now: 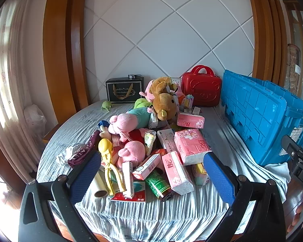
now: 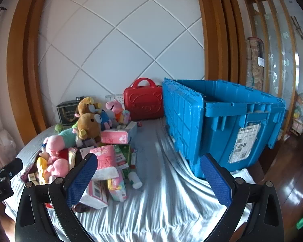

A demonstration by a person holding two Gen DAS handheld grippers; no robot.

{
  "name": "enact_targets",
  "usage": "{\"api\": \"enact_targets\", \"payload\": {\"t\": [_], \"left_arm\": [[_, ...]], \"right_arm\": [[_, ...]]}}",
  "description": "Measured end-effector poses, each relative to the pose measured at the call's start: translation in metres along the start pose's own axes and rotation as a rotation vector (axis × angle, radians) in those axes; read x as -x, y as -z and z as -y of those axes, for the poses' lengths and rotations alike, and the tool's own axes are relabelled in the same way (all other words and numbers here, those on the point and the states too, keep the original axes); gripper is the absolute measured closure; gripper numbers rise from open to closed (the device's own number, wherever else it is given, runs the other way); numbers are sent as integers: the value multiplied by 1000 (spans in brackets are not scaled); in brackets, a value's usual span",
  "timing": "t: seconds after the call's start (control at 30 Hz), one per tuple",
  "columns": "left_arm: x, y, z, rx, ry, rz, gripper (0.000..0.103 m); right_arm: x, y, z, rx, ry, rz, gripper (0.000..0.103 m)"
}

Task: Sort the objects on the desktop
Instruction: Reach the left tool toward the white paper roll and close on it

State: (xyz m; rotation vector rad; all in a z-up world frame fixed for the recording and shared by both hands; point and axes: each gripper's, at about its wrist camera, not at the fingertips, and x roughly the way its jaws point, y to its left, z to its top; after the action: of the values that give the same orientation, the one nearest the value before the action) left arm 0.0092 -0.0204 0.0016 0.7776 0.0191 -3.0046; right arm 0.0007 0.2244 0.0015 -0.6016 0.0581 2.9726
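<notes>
Both grippers hang level above the near edge of the table [image 1: 56,133], fingers pointing forward toward the wall. The left gripper [image 1: 151,178] has its jaws spread wide with nothing between them; its blue pads [image 1: 85,178] frame the front of the pile [image 1: 149,141], which lies on the striped cloth [image 1: 151,217] just past the fingertips. The pile holds plush toys, among them a brown bear [image 1: 164,104] and a pink pig [image 1: 132,151], with pink tissue packs [image 1: 189,146], small boxes, a green bottle [image 1: 158,184] and a yellow toy [image 1: 108,157] in front. The right gripper [image 2: 149,178] is also spread wide and empty, over bare cloth [image 2: 161,201] between the pile [image 2: 86,141] on its left and the blue crate [image 2: 222,125] on its right; its left pad [image 2: 81,179] overlaps the tissue packs [image 2: 105,161] in the picture, though whether it touches them I cannot tell. The crate stands open at the table's right side, touching the cloth. A red case [image 2: 143,104] and a black box [image 1: 124,89] stand against the wall behind the pile. Each gripper shows at the edge of the other's view, side by side and apart.
</notes>
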Motion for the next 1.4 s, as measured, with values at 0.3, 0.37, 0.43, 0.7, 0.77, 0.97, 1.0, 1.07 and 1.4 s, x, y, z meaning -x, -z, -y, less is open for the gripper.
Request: {"api": "enact_targets", "payload": {"t": [0.3, 0.37, 0.43, 0.7, 0.77, 0.97, 1.0, 1.07, 1.4], "left_arm": [[-16, 9, -32, 44, -47, -41, 0], [-22, 12, -45, 53, -67, -61, 0], [-28, 17, -60, 63, -90, -79, 0], [-67, 43, -150, 114, -244, -192, 0], [-78, 49, -171, 130, -263, -219, 0], [-117, 62, -205, 137, -257, -286, 0], [-125, 63, -206, 133, -245, -300, 0], [-139, 67, -205, 124, -222, -322, 0], [-182, 80, -188, 101, -154, -403, 0]], "right_arm": [[-20, 6, -23, 14, -56, -38, 0], [-26, 9, -32, 20, -78, -52, 0], [-34, 12, -43, 27, -98, -70, 0], [-81, 38, -100, 84, -186, -195, 0], [-94, 45, -115, 95, -198, -225, 0], [-122, 58, -156, 123, -206, -291, 0], [-127, 60, -161, 129, -202, -305, 0], [-134, 63, -168, 133, -191, -324, 0], [-147, 73, -181, 148, -153, -355, 0]]}}
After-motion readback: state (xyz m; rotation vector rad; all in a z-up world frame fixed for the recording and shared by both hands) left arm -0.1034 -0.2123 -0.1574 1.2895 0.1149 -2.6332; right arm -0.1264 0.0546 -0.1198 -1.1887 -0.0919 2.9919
